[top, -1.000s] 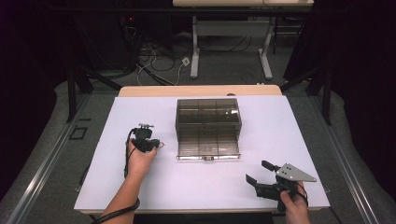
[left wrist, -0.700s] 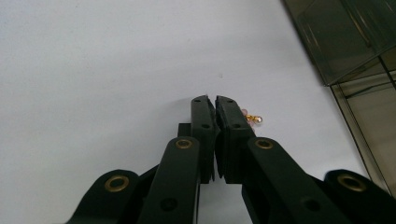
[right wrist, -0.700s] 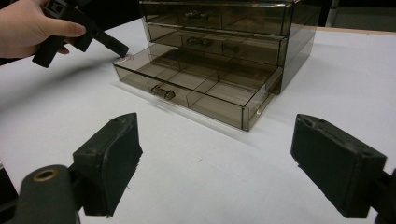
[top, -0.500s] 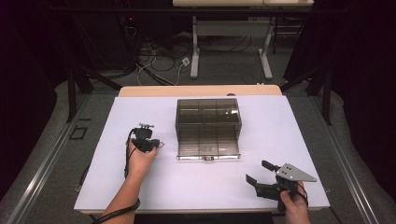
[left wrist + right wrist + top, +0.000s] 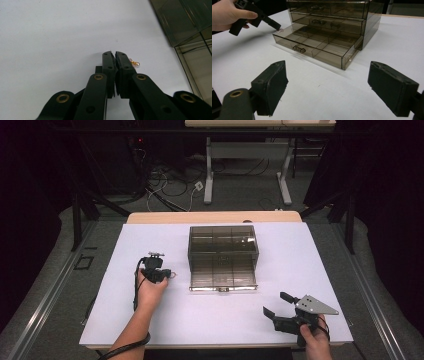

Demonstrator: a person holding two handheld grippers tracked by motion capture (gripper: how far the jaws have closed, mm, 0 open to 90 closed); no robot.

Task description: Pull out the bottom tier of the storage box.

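Own jaws wide apart over white table (image 5: 322, 100); smoked drawer box (image 5: 332, 17) ahead, bottom drawer (image 5: 317, 47) pulled out.

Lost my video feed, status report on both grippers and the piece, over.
Left hand-held gripper shut on small gold earring above the mat. Right hand-held gripper open, empty. Drawer box, bottom drawer open. Nothing between.

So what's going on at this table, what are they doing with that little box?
A person sits at a white table with a pair of tongs in each hand. The left tongs are shut on a small gold trinket, perhaps an earring, just beside a smoky clear drawer box. Its bottom drawer is pulled out and its compartments look empty from here. The right tongs wait wide open near the table's front edge, holding nothing.
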